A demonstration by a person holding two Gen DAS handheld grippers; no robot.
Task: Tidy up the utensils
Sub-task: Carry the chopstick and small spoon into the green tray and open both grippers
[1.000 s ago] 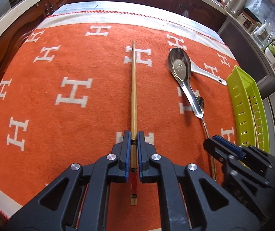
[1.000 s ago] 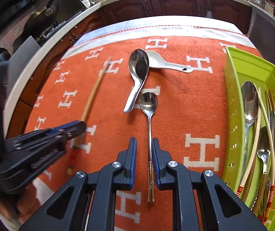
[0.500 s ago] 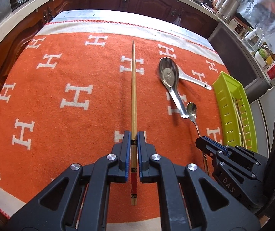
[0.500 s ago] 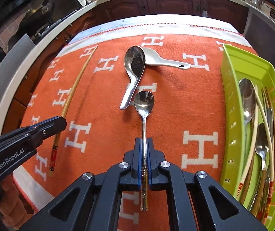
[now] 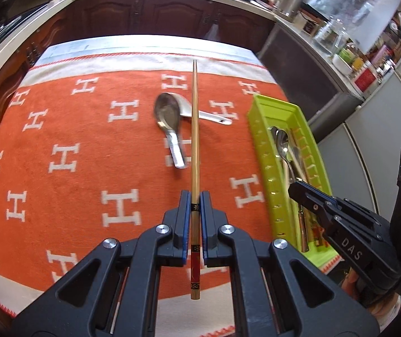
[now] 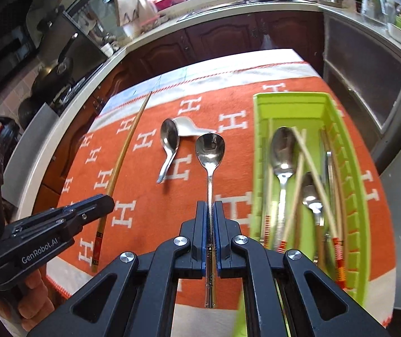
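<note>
Your left gripper (image 5: 195, 205) is clamped tight on the chopstick (image 5: 194, 129), pads pinching it near its decorated end, and it points steeply down with the stick running straight out ahead. Your right gripper (image 6: 211, 210) is pinched on the spoon (image 6: 210, 151), pads squeezing the handle, bowl held out front, and it too is angled down. The two sit side by side, close but apart. Your fingers (image 6: 36, 303) show wrapped under the left gripper's body.
</note>
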